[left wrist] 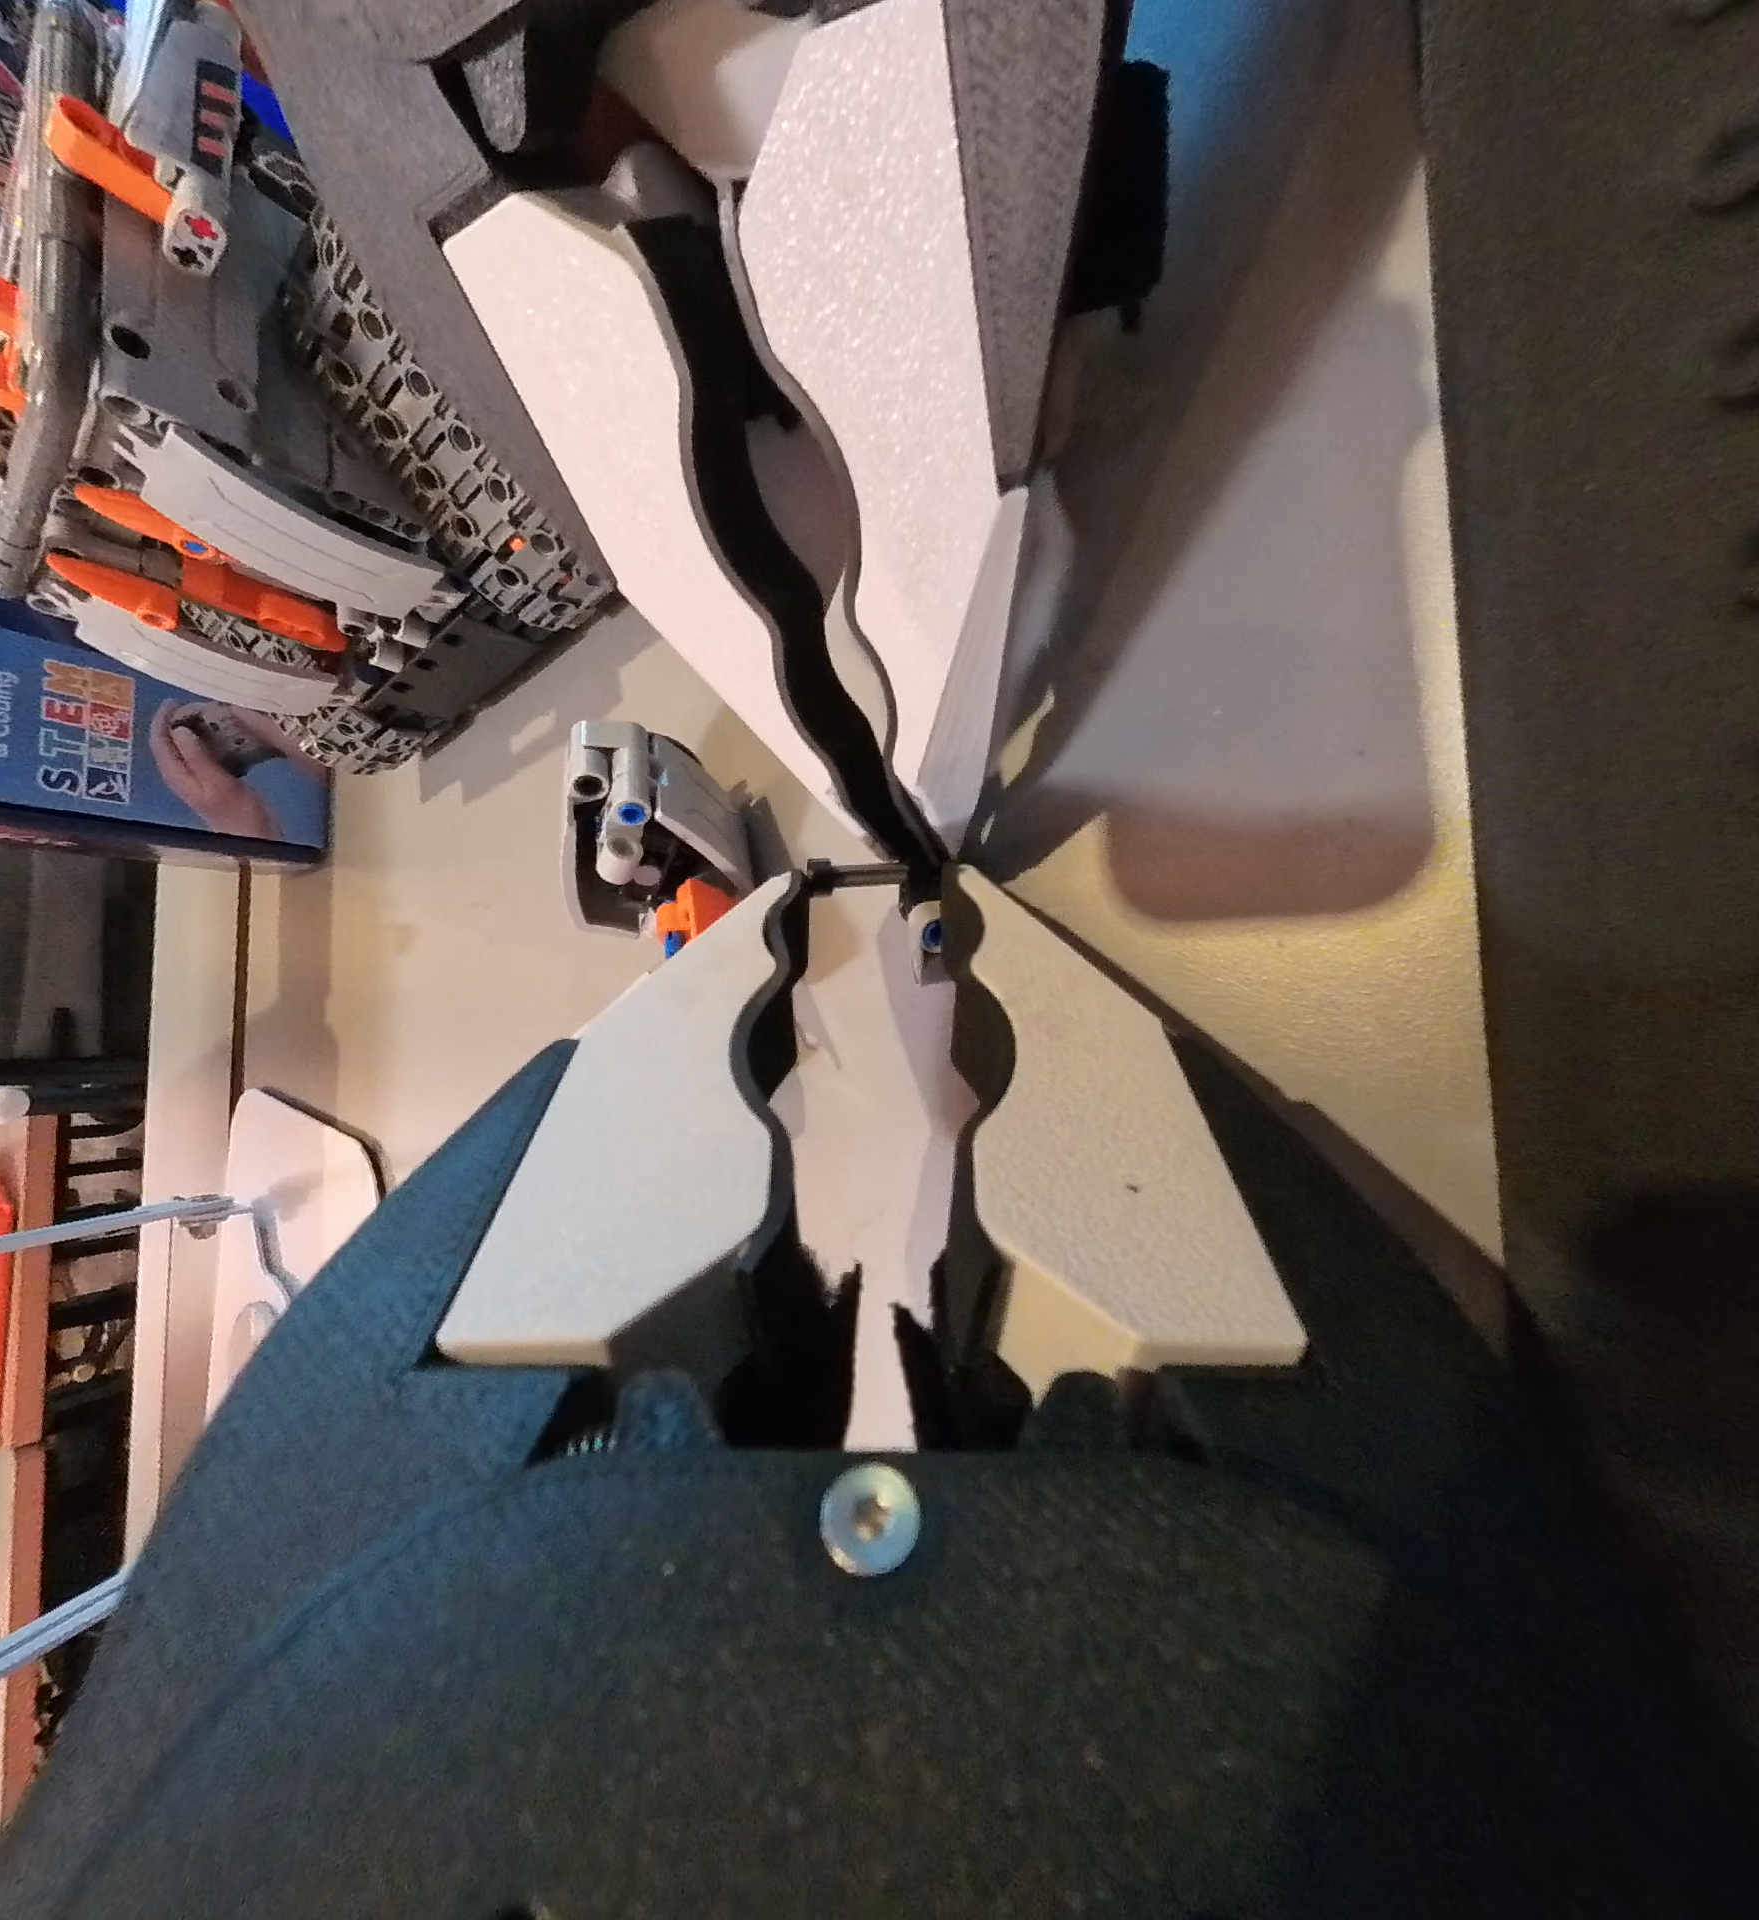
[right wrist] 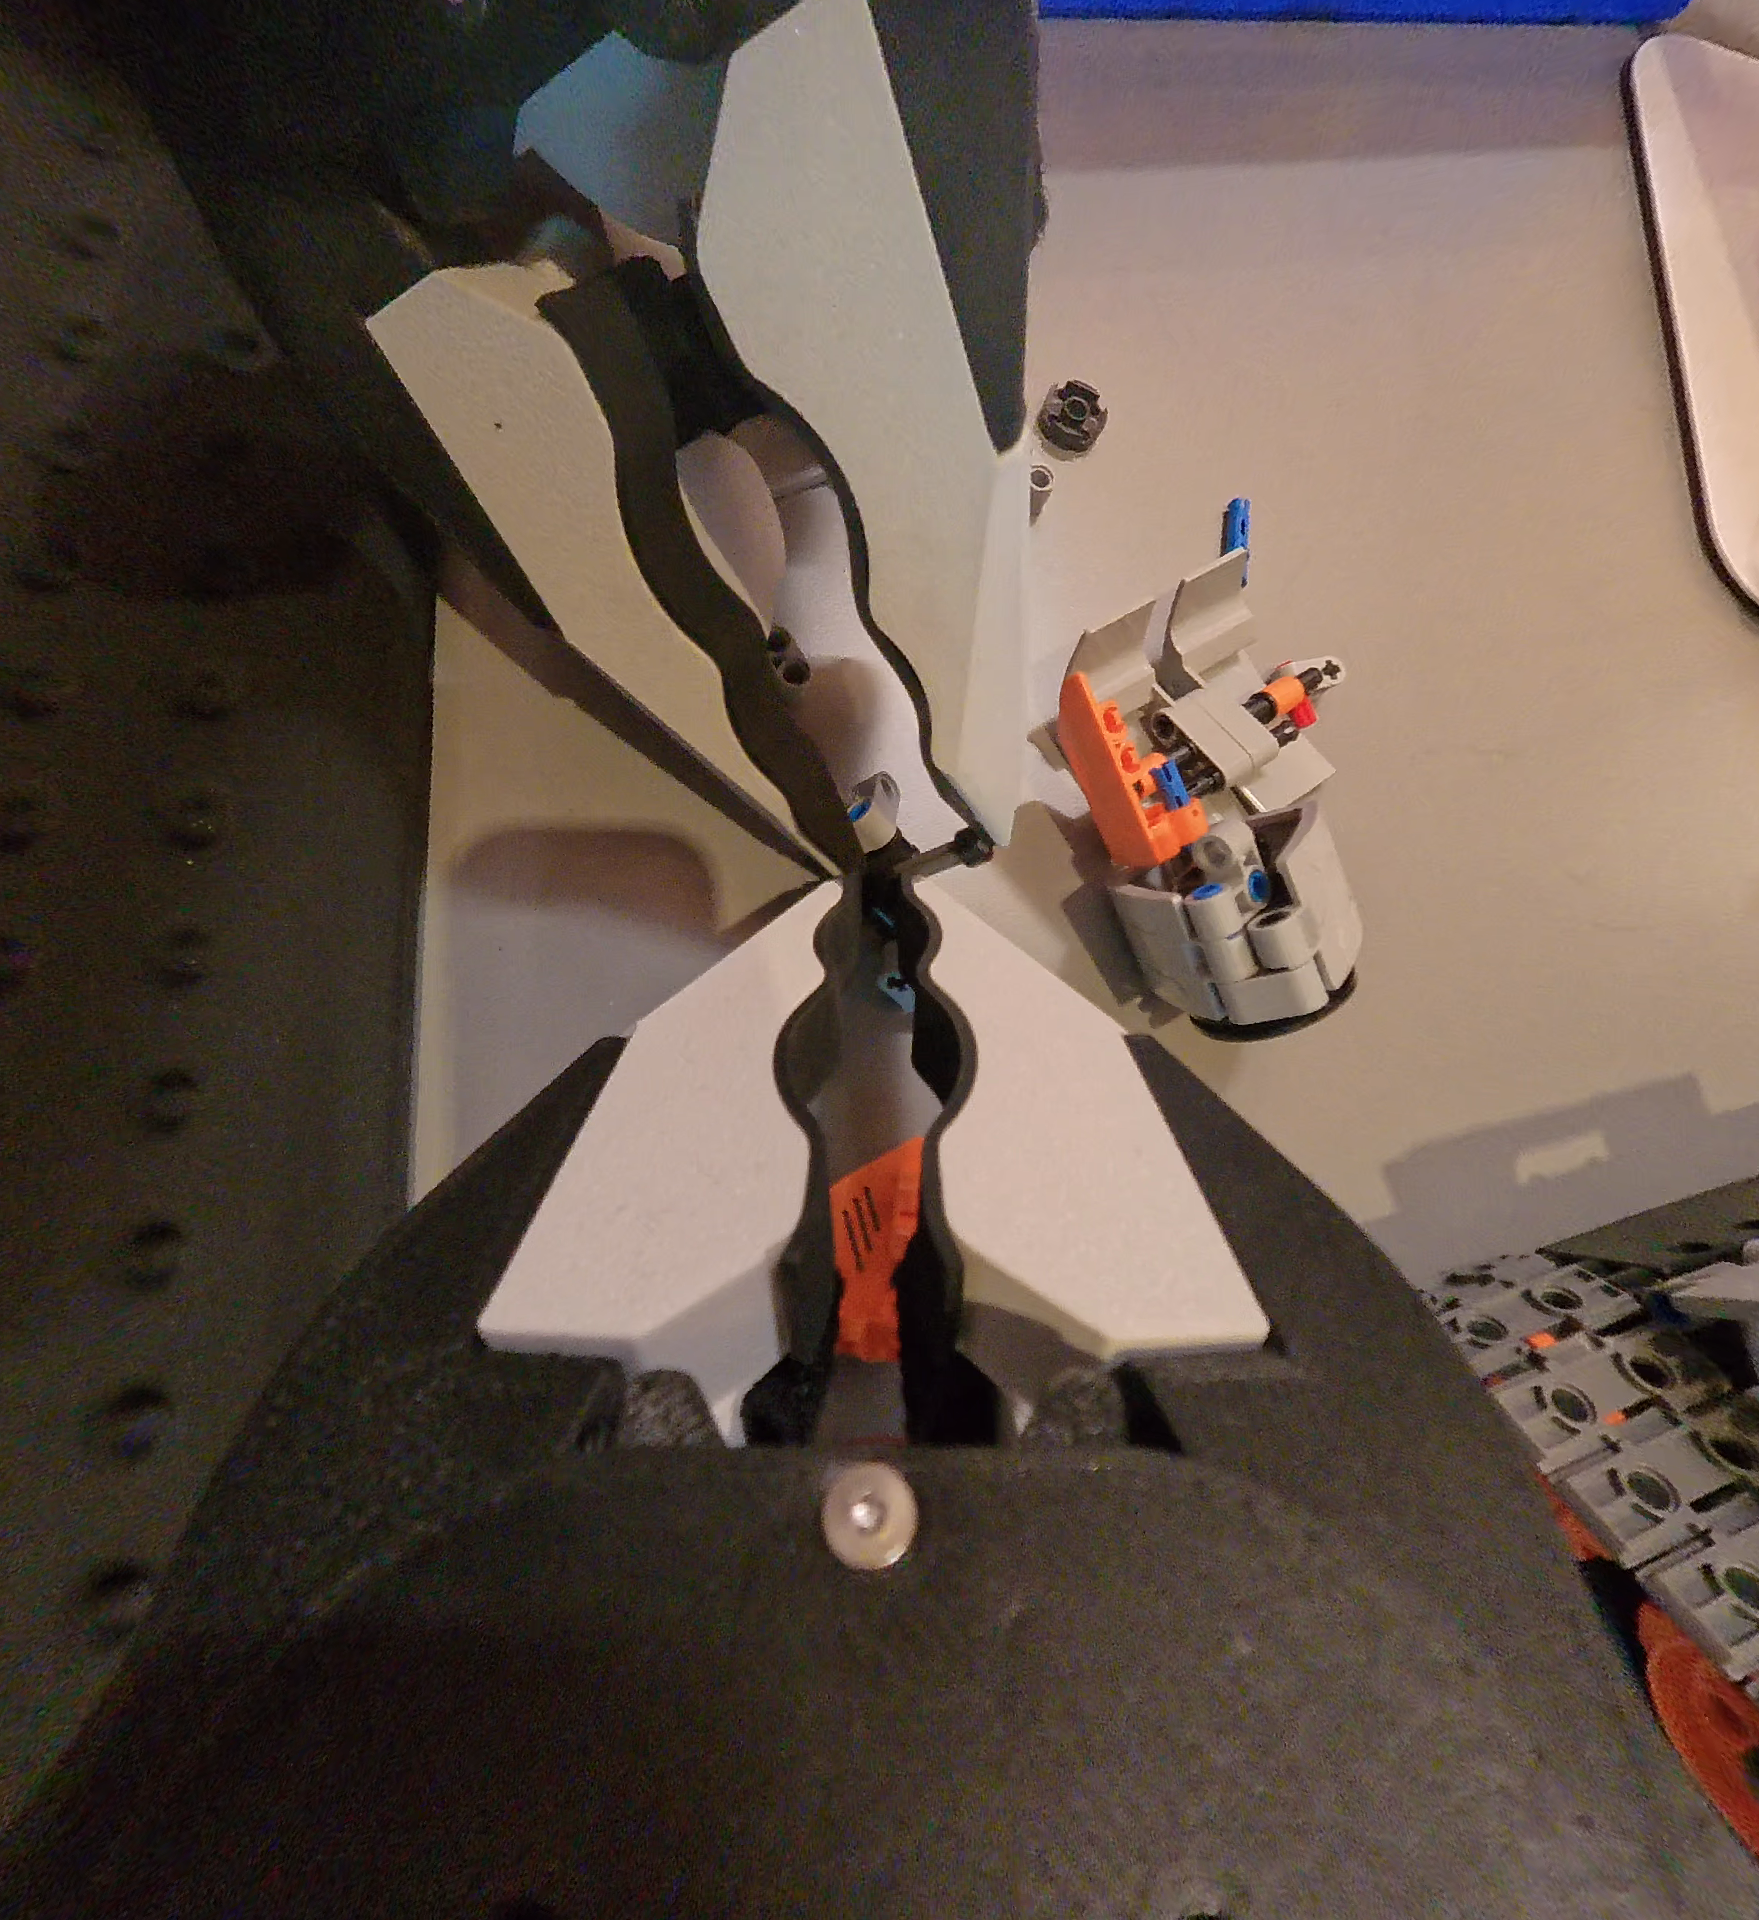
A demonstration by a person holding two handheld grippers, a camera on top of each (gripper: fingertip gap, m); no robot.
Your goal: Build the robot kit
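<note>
Holding my right gripper (right wrist: 870, 904), jaws clamped on a grey-and-orange brick piece (right wrist: 870, 1236), I am meeting the left gripper (left wrist: 870, 894) tip to tip; its jaws are apart around a small black pin (left wrist: 859, 873) lying crosswise above the counter (right wrist: 1374, 416).
</note>
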